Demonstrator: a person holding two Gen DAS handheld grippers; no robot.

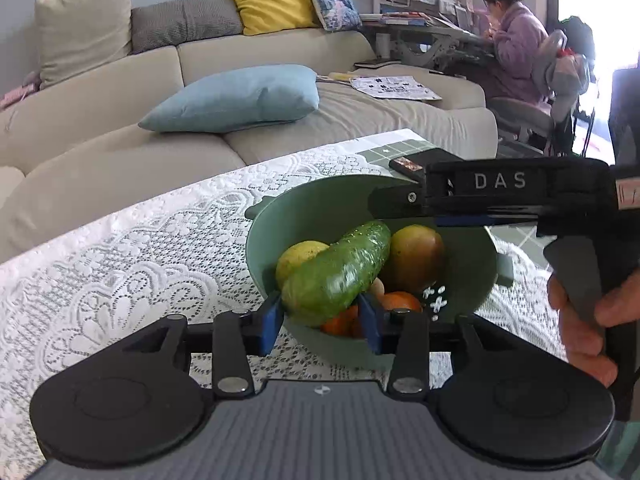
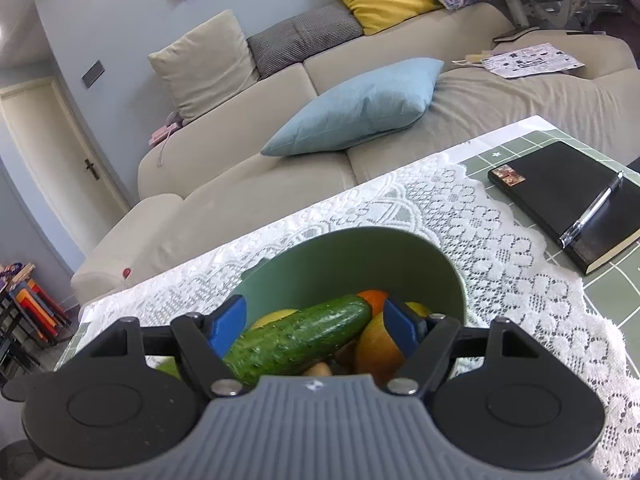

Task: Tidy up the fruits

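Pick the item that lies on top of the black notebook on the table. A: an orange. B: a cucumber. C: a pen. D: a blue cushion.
C: in the right wrist view a pen with a clear barrel lies slantwise on the black notebook's cover, while the cucumber sits in the green bowl.

Glossy, bumpy cucumber (image 1: pixel 340 272) in a matt green bowl (image 1: pixel 320 204) on white lace tablecloth (image 1: pixel 140 248).

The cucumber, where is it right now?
The cucumber lies atop the other fruit in the green bowl on the lace cloth, in both views, between the left hand-held gripper fingers.
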